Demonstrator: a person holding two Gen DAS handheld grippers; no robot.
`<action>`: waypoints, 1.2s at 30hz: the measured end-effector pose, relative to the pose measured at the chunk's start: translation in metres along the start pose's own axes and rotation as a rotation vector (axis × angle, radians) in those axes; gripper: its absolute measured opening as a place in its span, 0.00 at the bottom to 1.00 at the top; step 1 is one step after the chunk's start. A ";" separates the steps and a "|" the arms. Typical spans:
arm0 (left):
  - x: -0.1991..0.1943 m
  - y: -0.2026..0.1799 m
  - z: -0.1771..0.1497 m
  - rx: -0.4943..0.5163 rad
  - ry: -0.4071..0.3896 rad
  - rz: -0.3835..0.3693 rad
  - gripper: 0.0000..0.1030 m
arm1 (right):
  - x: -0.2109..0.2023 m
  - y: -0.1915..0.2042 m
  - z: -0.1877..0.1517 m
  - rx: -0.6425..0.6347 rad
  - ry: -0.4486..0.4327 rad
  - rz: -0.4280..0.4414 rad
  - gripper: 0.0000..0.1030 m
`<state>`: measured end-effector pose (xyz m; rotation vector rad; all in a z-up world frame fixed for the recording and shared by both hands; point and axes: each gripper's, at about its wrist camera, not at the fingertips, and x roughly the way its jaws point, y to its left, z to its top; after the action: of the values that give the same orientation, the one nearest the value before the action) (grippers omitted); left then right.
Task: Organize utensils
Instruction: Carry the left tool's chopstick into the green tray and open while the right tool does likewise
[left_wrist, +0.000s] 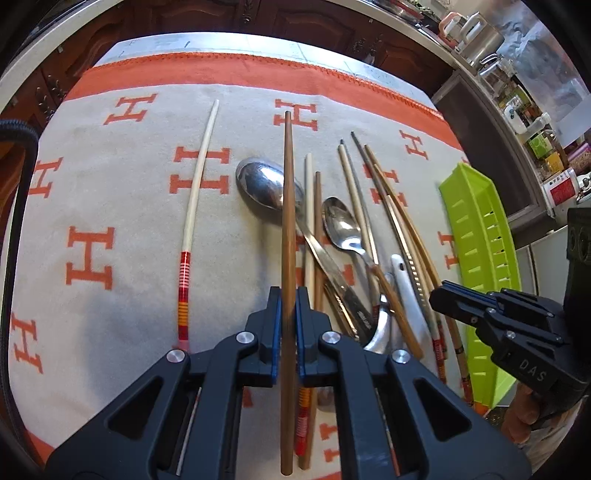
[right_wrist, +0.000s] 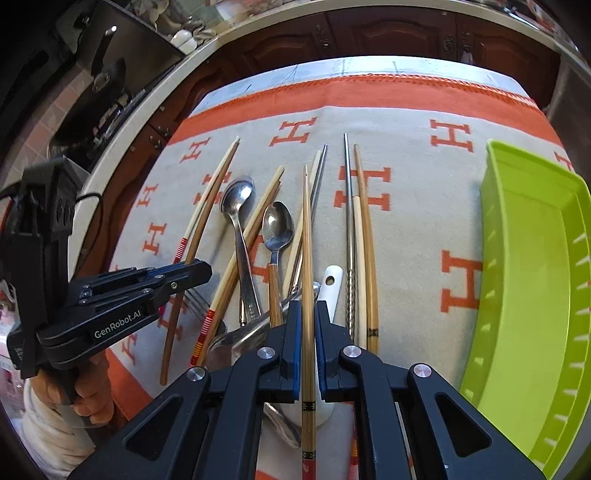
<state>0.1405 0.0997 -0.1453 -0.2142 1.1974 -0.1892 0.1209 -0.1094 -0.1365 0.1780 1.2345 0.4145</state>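
Note:
Chopsticks and spoons lie in a loose heap on a cloth with orange H marks. My left gripper (left_wrist: 289, 295) is shut on a dark brown chopstick (left_wrist: 288, 206) that points away over a large metal spoon (left_wrist: 264, 184). My right gripper (right_wrist: 307, 310) is shut on a light bamboo chopstick (right_wrist: 307, 236) with a patterned end. In the right wrist view the left gripper (right_wrist: 201, 271) shows at the left, held by a hand. A white chopstick with a red banded end (left_wrist: 192, 206) lies alone left of the heap. A smaller spoon (right_wrist: 277, 229) and a white ceramic spoon (right_wrist: 330, 284) sit in the heap.
A lime green slotted tray (right_wrist: 532, 280) stands at the right of the cloth, long side toward the heap. A steel chopstick (right_wrist: 348, 229) and a tan pair lie between heap and tray. Dark wooden cabinets (right_wrist: 388, 37) run along the far side. Jars and pots crowd a counter (left_wrist: 517, 122).

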 end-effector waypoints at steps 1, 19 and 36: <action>-0.006 -0.003 -0.003 0.004 -0.004 -0.006 0.04 | -0.007 -0.004 -0.004 0.015 -0.009 0.010 0.06; -0.032 -0.179 -0.022 0.196 0.021 -0.194 0.04 | -0.119 -0.103 -0.079 0.290 -0.187 -0.056 0.06; 0.036 -0.244 -0.023 0.227 0.101 -0.186 0.05 | -0.103 -0.154 -0.075 0.325 -0.210 -0.199 0.27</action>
<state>0.1244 -0.1465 -0.1211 -0.1178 1.2449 -0.5008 0.0554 -0.2974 -0.1248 0.3636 1.0933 0.0185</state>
